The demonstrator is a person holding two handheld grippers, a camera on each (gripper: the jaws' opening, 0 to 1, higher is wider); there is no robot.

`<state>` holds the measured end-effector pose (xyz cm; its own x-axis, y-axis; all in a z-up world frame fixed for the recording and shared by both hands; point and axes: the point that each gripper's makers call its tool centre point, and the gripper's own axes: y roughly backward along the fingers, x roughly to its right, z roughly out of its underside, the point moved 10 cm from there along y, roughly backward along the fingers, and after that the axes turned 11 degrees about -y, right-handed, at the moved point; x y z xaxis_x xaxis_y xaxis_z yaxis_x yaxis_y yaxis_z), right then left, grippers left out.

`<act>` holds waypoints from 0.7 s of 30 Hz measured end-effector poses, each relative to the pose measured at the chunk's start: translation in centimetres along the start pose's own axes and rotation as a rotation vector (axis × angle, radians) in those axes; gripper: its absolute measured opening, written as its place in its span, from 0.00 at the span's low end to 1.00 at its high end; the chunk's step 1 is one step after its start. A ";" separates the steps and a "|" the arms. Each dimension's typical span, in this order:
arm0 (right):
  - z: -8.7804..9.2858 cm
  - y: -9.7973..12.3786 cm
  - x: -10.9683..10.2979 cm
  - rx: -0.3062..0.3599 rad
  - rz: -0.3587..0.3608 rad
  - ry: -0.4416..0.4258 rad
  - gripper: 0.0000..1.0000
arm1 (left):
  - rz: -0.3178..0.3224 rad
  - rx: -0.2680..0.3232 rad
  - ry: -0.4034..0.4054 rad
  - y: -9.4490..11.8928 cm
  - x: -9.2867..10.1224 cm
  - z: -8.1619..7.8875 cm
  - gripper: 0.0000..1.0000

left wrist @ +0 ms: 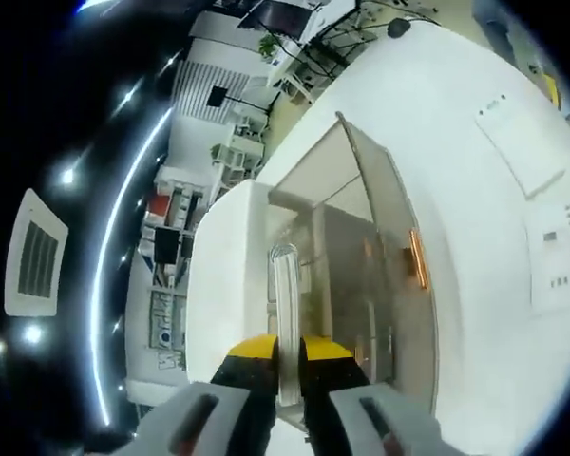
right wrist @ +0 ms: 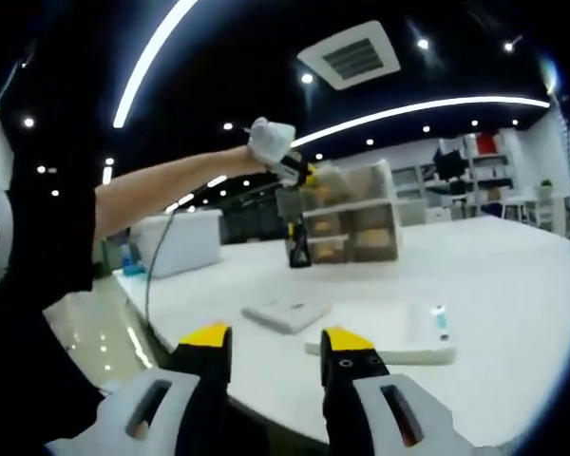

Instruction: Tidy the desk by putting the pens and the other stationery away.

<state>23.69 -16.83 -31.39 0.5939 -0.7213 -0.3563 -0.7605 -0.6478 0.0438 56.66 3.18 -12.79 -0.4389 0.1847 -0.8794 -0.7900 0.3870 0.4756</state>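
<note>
I see a clear, glassy-smooth tube [left wrist: 284, 313] pinched between my left gripper's [left wrist: 287, 366] matt black jaws with their yellow plastic tips, at the bottom centre of the left gripper view. Behind it stands a translucent, frosted plastic drawer organizer [left wrist: 361, 275] with a faint sheen, on a smooth white desk [left wrist: 475, 142] that looks matt. In the right gripper view the white flat case [right wrist: 385, 332] at lower centre looks like smooth plastic, and my right gripper's [right wrist: 266, 356] grey shells look matt.
</note>
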 end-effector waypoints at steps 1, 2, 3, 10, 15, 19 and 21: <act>0.0 0.0 0.0 -0.001 -0.001 0.000 0.35 | 0.004 -0.004 0.004 0.0 0.1 0.0 0.09; 0.0 0.0 0.0 -0.002 -0.001 0.000 0.35 | 0.002 -0.001 0.008 0.0 0.1 0.0 0.09; 0.0 0.0 -0.1 -0.002 -0.002 0.000 0.35 | 0.001 0.001 0.017 0.0 0.1 0.0 0.09; -0.2 0.0 -0.3 0.002 -0.002 0.007 0.35 | -0.004 0.048 0.134 -0.4 -0.5 0.0 0.11; -0.3 0.1 -0.3 0.006 -0.005 0.004 0.35 | 0.003 0.093 0.285 -0.3 -0.5 0.1 0.20; -0.2 0.1 -0.4 0.004 -0.012 -0.003 0.35 | 0.012 0.147 0.478 -0.1 -1.0 0.8 0.26; -0.2 0.0 -0.4 0.003 -0.015 -0.007 0.35 | 0.005 0.171 0.560 0.0 -1.1 1.2 0.31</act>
<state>23.45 -16.60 -31.08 0.6031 -0.7099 -0.3637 -0.7525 -0.6576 0.0358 57.66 4.04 -11.81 -0.6384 -0.3012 -0.7083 -0.7276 0.5364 0.4277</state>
